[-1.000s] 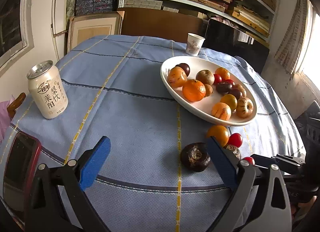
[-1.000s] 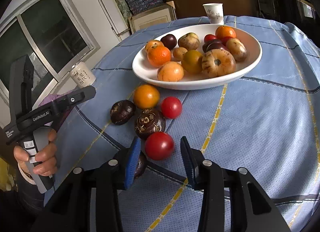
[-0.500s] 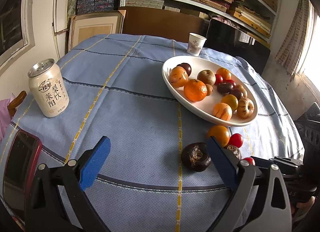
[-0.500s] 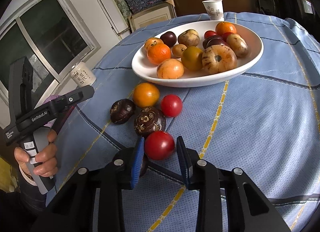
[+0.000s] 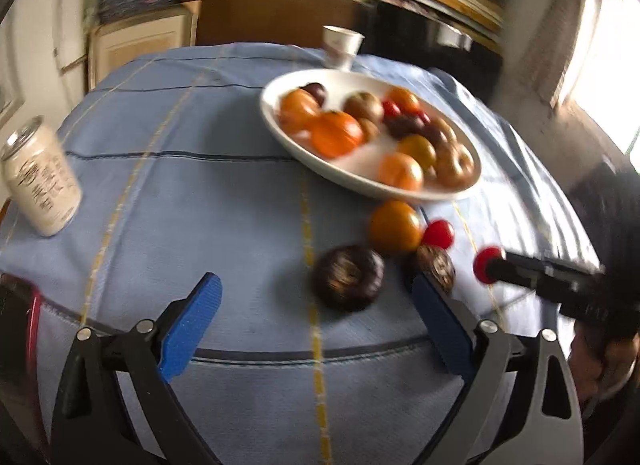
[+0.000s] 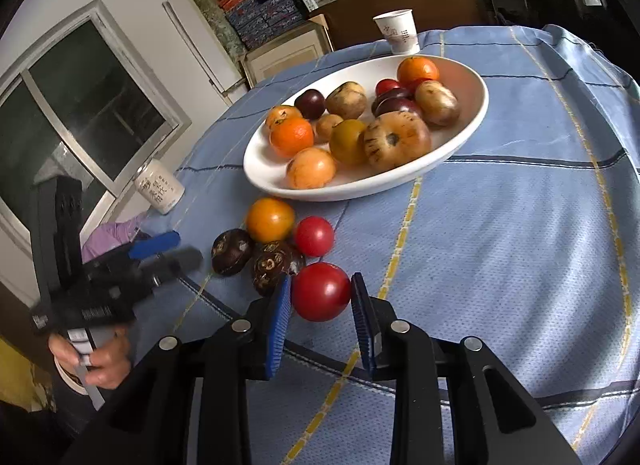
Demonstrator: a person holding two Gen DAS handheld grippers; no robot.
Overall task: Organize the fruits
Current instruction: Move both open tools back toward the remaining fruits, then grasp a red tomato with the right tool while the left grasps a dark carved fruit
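Observation:
A white oval bowl (image 6: pixel 472 121) holds several orange, brown and dark fruits on the blue tablecloth. In front of it lie an orange fruit (image 6: pixel 270 219), a small red tomato (image 6: pixel 314 236) and two dark wrinkled fruits (image 6: pixel 231 251) (image 6: pixel 274 263). My right gripper (image 6: pixel 320 281) is shut on a larger red tomato (image 6: pixel 320 297), with both blue pads against its sides. My left gripper (image 5: pixel 316 285) is open and its jaws are closing. The nearer dark fruit (image 5: pixel 348 277) lies just ahead between its fingers, and no pad touches it. The left wrist view is blurred.
A pale drink can (image 5: pixel 40 181) stands at the table's left. A paper cup (image 5: pixel 342 47) stands behind the bowl. A red-edged dark device (image 5: pixel 16 325) lies near the front left edge. A person's hand (image 6: pixel 96 357) grips the left tool's handle.
My right jaws have narrowed onto the red tomato. My left gripper has swung toward the loose fruits, so the dark fruit now sits between its fingers, and its jaws are slightly narrower.

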